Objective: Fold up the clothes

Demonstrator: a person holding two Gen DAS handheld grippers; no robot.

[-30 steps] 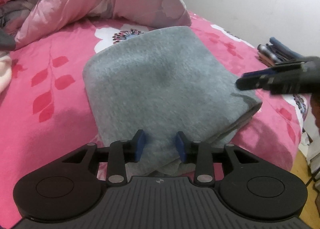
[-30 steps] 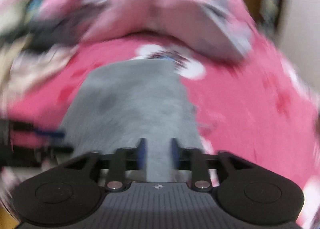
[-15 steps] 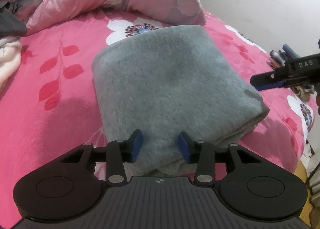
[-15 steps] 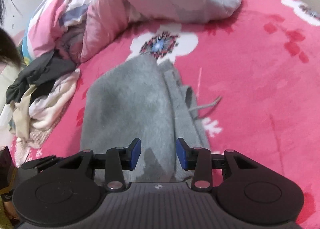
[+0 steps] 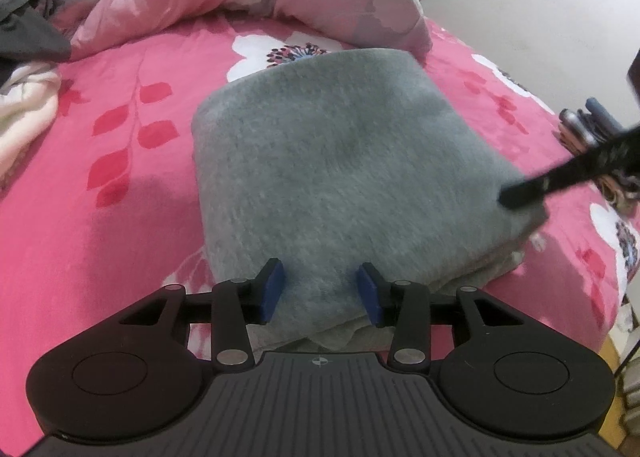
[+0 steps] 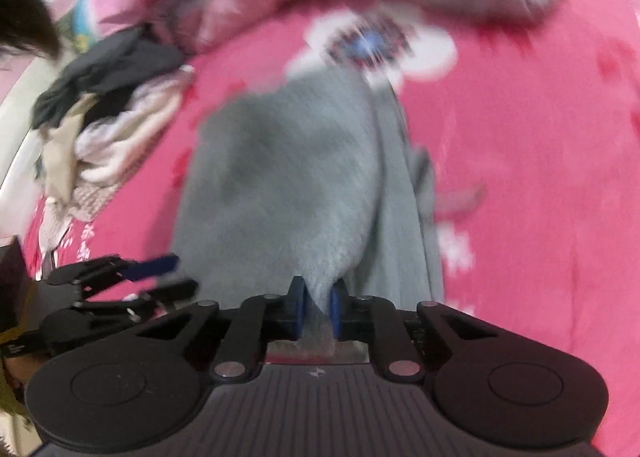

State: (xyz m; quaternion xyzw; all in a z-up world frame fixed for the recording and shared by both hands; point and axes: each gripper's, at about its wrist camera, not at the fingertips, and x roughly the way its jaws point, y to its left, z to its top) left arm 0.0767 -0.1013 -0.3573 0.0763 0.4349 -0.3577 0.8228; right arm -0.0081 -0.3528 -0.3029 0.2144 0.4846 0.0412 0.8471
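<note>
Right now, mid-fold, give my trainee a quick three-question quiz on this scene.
1. True or false: the right gripper is shut on the grey garment.
2. What state is the left gripper in: A) open, over the garment's near edge; B) shut on a sock; C) out of view?
3. Fill in: the garment lies on a pink floral ____.

Key: 1 true; 2 A; 3 bedsheet.
</note>
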